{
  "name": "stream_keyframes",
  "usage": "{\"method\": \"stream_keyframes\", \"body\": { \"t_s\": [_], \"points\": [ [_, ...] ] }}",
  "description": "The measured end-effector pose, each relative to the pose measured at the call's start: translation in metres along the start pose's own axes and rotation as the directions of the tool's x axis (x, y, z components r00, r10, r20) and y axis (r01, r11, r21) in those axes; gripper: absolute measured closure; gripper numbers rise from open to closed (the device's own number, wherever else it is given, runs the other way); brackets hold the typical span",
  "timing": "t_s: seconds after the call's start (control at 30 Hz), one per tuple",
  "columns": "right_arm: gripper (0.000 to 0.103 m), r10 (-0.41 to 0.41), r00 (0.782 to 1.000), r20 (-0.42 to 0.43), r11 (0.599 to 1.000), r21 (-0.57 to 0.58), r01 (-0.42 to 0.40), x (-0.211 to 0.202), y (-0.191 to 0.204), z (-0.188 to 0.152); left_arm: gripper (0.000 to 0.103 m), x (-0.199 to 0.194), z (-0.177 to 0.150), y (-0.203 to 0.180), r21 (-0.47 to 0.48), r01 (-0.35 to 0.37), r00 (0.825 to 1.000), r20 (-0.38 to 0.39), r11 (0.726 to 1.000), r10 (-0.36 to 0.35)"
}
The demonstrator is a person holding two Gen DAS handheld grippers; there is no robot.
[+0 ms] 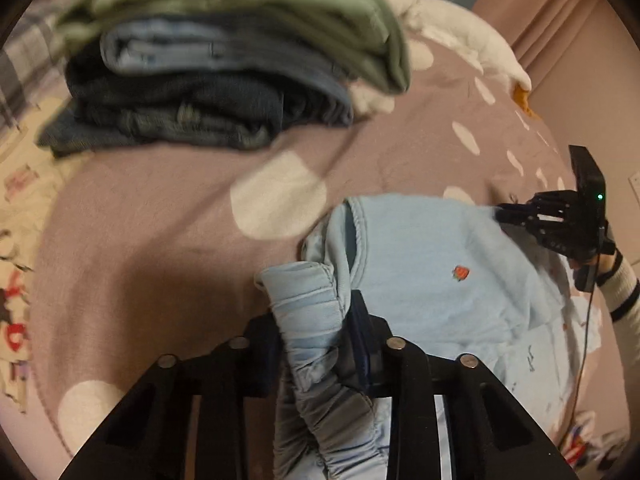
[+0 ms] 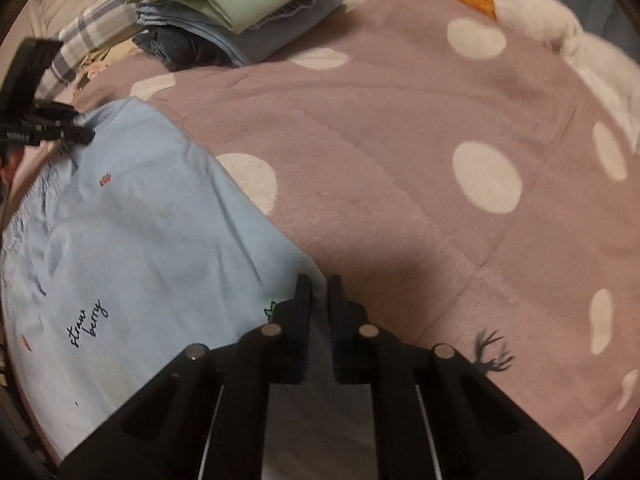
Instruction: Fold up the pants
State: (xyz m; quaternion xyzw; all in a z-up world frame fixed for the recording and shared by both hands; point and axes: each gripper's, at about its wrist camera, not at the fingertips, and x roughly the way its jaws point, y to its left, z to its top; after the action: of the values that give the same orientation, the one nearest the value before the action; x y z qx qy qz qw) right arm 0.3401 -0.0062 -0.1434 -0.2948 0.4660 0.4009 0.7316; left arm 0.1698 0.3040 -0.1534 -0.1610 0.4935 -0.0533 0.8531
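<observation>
Light blue pants (image 1: 432, 280) with small strawberry prints lie on the mauve polka-dot blanket; they also show in the right wrist view (image 2: 132, 240). My left gripper (image 1: 316, 332) is shut on the gathered waistband at the pants' left edge. My right gripper (image 2: 319, 292) is shut on the pants' edge at the opposite side. The right gripper also shows in the left wrist view (image 1: 500, 214); the left gripper shows in the right wrist view (image 2: 86, 134).
A stack of folded clothes (image 1: 208, 76), green on top of denim, sits behind the pants; it also shows in the right wrist view (image 2: 236, 12). A white plush toy (image 1: 460, 36) lies at the back. The blanket (image 2: 400, 160) spreads to the right.
</observation>
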Motion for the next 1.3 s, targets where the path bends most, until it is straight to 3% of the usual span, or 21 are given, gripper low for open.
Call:
{"method": "stream_keyframes", "body": {
  "t_s": [0.1,0.13,0.2,0.3,0.37,0.4,0.6,0.73,0.9,1.1,1.23,1.27,1.3],
  "points": [
    [0.096,-0.055,0.997,0.054,0.998,0.021,0.054,-0.014,-0.005,0.005,0.071,0.006,-0.002,0.002,0.002,-0.019,1.0,-0.003,1.0,0.019],
    [0.096,-0.07,0.996,0.051,0.997,0.027,0.069,-0.01,-0.007,0.006,0.064,0.015,-0.004,0.004,0.001,-0.046,0.999,-0.025,0.999,0.046],
    [0.095,-0.083,0.996,-0.017,0.996,0.021,0.084,0.01,-0.002,0.005,0.062,0.023,-0.003,0.005,-0.023,-0.042,0.999,-0.036,0.999,0.041],
    [0.095,-0.153,0.988,-0.021,0.988,0.002,0.153,0.011,0.008,0.012,0.062,0.019,0.001,0.0,-0.013,-0.054,0.998,-0.04,0.998,0.053],
    [0.095,-0.169,0.986,0.0,0.986,0.004,0.169,0.0,0.009,0.013,0.069,0.014,-0.001,-0.002,0.01,-0.055,0.998,-0.033,0.998,0.055],
    [0.095,-0.181,0.983,0.024,0.984,0.002,0.181,-0.011,0.01,0.013,0.075,0.007,-0.004,-0.003,0.018,-0.041,0.999,-0.016,0.999,0.042],
    [0.095,-0.217,0.961,0.171,0.975,0.002,0.22,-0.086,0.038,-0.001,0.078,-0.034,-0.018,-0.024,0.065,-0.077,0.992,0.107,0.995,0.07],
    [0.095,-0.228,0.945,0.237,0.972,-0.007,0.236,-0.13,0.07,-0.026,0.078,-0.065,-0.044,-0.054,0.19,-0.161,0.972,0.201,0.968,0.122],
    [0.096,-0.227,0.933,0.279,0.971,-0.011,0.239,-0.167,0.11,-0.067,0.078,-0.093,-0.087,-0.067,0.228,-0.158,0.953,0.289,0.961,0.088],
    [0.096,-0.198,0.959,0.204,0.977,-0.035,0.209,-0.166,0.162,-0.138,0.073,-0.078,-0.137,-0.055,0.139,-0.164,0.969,0.211,0.977,0.133],
    [0.096,-0.189,0.972,0.139,0.979,-0.051,0.197,-0.144,0.179,-0.163,0.073,-0.078,-0.159,-0.046,0.04,-0.155,0.973,0.179,0.987,0.145],
    [0.095,-0.197,0.97,0.144,0.976,-0.06,0.207,-0.141,0.182,-0.163,0.073,-0.08,-0.164,-0.043,0.006,-0.156,0.972,0.178,0.988,0.152],
    [0.085,-0.216,0.963,0.161,0.97,-0.079,0.231,-0.139,0.183,-0.162,0.073,-0.08,-0.166,-0.037,-0.041,-0.133,0.975,0.176,0.99,0.138]
  ]
}}
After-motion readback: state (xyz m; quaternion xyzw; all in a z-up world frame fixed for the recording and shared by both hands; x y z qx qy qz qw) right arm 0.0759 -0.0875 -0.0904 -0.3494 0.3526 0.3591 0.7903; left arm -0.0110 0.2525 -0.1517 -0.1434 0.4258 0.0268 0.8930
